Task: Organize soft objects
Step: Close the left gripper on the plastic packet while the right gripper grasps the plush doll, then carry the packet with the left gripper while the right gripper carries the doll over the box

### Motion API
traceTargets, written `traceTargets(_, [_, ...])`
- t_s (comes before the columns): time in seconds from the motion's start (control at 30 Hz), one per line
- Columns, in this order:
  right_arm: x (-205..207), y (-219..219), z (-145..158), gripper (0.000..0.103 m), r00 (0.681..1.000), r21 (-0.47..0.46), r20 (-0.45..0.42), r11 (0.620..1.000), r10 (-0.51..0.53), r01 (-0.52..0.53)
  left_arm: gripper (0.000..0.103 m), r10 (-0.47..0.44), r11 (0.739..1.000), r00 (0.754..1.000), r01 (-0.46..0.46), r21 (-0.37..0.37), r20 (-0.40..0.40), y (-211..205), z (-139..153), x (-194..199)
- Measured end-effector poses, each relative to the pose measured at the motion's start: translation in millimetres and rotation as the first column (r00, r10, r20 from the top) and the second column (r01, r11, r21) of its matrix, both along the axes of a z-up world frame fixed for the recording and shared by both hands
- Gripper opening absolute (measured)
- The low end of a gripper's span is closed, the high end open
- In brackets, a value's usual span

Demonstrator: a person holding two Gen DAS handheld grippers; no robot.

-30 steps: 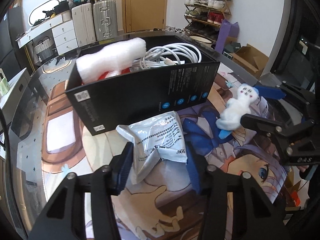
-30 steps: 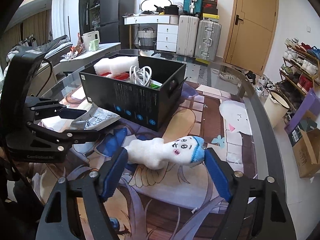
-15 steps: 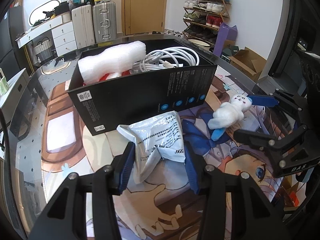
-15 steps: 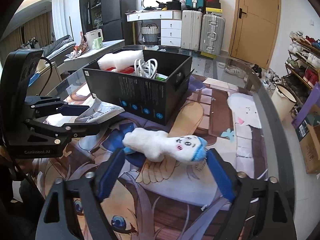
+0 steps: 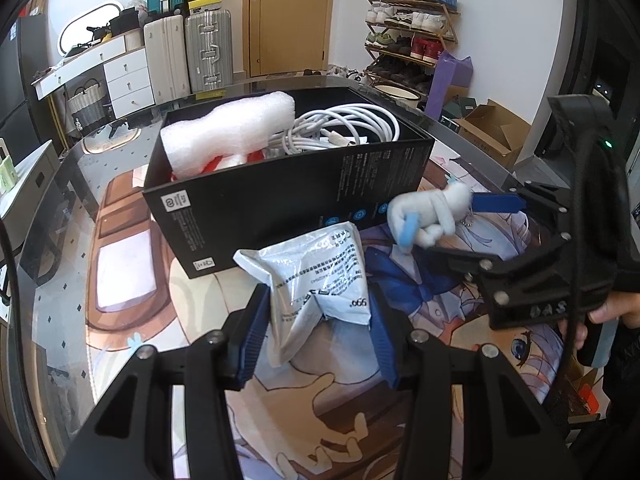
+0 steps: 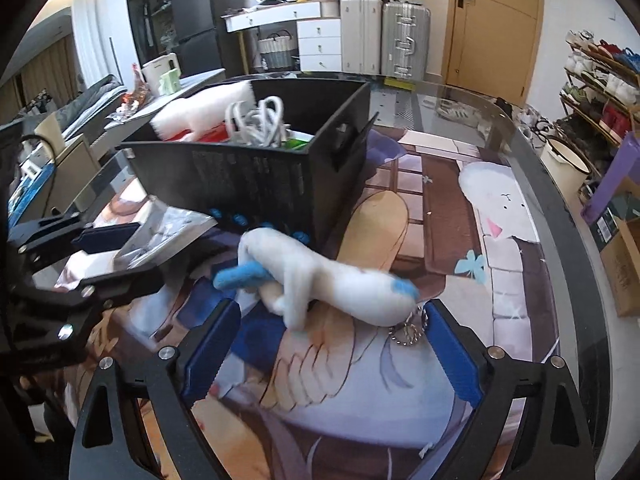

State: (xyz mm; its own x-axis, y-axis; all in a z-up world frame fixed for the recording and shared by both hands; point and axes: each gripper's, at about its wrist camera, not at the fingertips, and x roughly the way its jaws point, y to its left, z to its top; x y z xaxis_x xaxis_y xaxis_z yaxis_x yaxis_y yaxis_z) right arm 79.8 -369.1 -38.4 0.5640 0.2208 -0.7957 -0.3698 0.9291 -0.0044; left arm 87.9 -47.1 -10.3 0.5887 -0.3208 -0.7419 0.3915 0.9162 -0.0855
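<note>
Lying between opening right gripper (image 6: 326, 354) fingers: plush toy (image 6: 320, 276).

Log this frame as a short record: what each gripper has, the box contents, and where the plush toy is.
left gripper: shut on silver pouch
right gripper: jaws opening, plush toy between them, pads not pressing
plush toy: on the table mat, in front of the black box
black box contents: white foam wrap, white cable

Pouch (image 5: 320, 276) before box (image 5: 280, 200), plush toy (image 5: 430, 210) right of pouch
</note>
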Motion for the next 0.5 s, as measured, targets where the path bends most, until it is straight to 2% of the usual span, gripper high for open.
traceTargets(0.27, [18.1,-0.9,-1.6,0.092,1.0,0.004,-0.013,1.0,0.014,-0.014,0.046,0.0,1.0,1.0,0.0,-0.006,0.01,4.9,2.2,0.1])
traceTargets(0.3, [18.4,-0.3,-1.4,0.088,1.0,0.01,-0.013,1.0,0.024,-0.024,0.046,-0.002,1.0,1.0,0.002,-0.006,0.012,4.9,2.6,0.1])
traceTargets(0.33, [17.7,-0.1,-1.0,0.076,0.999,0.019,-0.016,0.999,0.038,-0.037,0.046,-0.003,1.0,1.0,0.004,-0.007,0.013,4.8,3.0,-0.3])
traceTargets(0.37, [16.6,0.6,-0.7,0.071,0.999,0.023,-0.02,0.999,0.047,-0.047,0.046,-0.005,1.0,1.0,0.005,-0.008,0.016,4.3,3.2,-1.5])
traceTargets(0.5, [10.8,-2.1,3.2,0.063,0.998,0.036,0.007,0.998,0.058,-0.058,0.046,-0.015,1.0,0.999,0.016,-0.014,0.033,4.5,7.8,-5.7])
